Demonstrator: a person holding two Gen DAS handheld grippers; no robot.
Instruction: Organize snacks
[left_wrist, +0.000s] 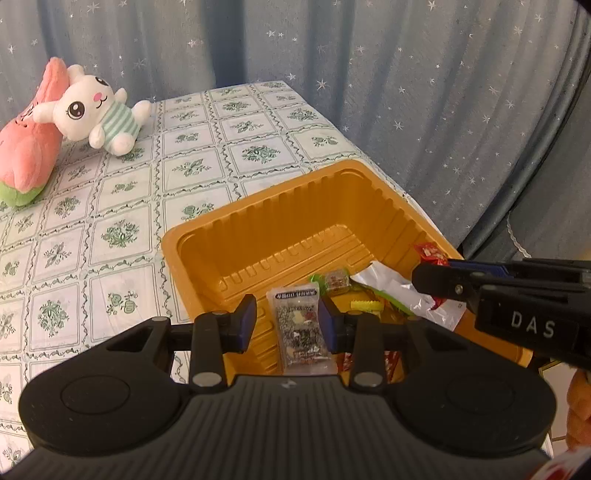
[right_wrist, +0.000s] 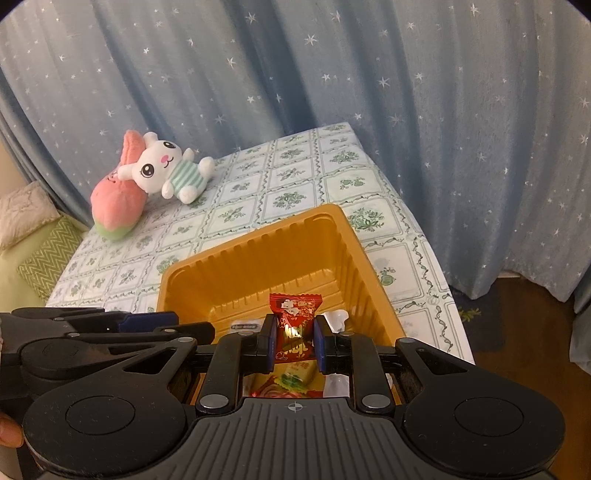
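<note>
On the floral tablecloth (left_wrist: 122, 206), the orange tray (left_wrist: 295, 206) holds several snacks while the left gripper (left_wrist: 288, 325) pinches a clear-wrapped snack (left_wrist: 301, 332) and the right gripper (right_wrist: 295, 341) a red candy (right_wrist: 294, 325) over it, both unreleased.

Blue star-speckled curtain (right_wrist: 369, 92) behind table; green floral tablecloth (left_wrist: 122, 206); dark wooden floor (right_wrist: 524, 325) at right.

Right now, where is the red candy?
In the right wrist view, the red candy is held between the right tool's pads, above the orange tray.
</note>
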